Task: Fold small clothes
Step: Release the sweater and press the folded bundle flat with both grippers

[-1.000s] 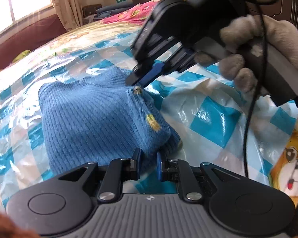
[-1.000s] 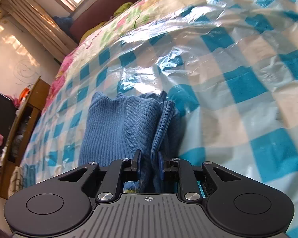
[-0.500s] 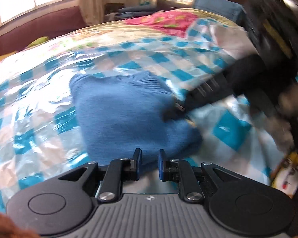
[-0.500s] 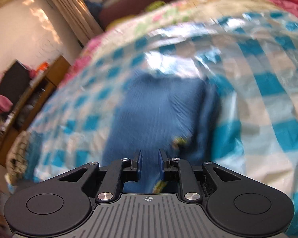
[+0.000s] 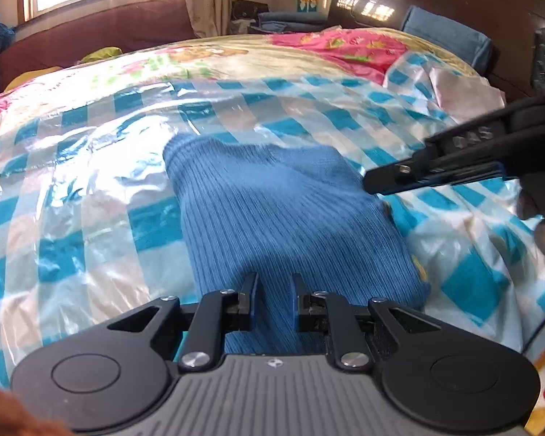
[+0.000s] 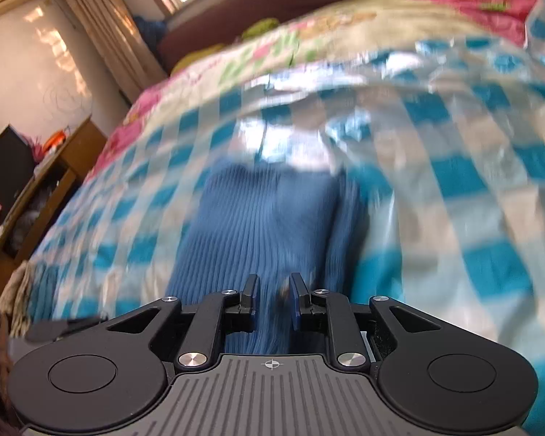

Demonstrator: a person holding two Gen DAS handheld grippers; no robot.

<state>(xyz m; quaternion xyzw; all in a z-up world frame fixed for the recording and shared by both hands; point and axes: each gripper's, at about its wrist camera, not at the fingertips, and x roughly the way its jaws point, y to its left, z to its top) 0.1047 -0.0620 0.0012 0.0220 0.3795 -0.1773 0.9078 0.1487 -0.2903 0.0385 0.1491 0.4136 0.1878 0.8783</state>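
Note:
A small blue ribbed knit garment [image 5: 272, 210] lies folded on the blue-checked plastic sheet [image 5: 72, 218] covering the bed. My left gripper [image 5: 271, 290] hovers over its near edge, fingers a narrow gap apart, nothing between them. My right gripper [image 5: 372, 183] shows at the right of the left wrist view, just off the garment's right edge, fingers nearly together. In the blurred right wrist view the garment [image 6: 265, 225] lies straight ahead of the right gripper [image 6: 272, 290], which holds nothing.
A floral bedspread [image 5: 338, 47] and a blue pillow [image 5: 443, 36] lie toward the dark headboard. A window and curtain are at the back. A wooden shelf [image 6: 47, 189] stands left of the bed.
Both grippers have let go of the garment and pulled back from it. The garment now lies flat in a folded rectangle. The right gripper has moved away to the right.

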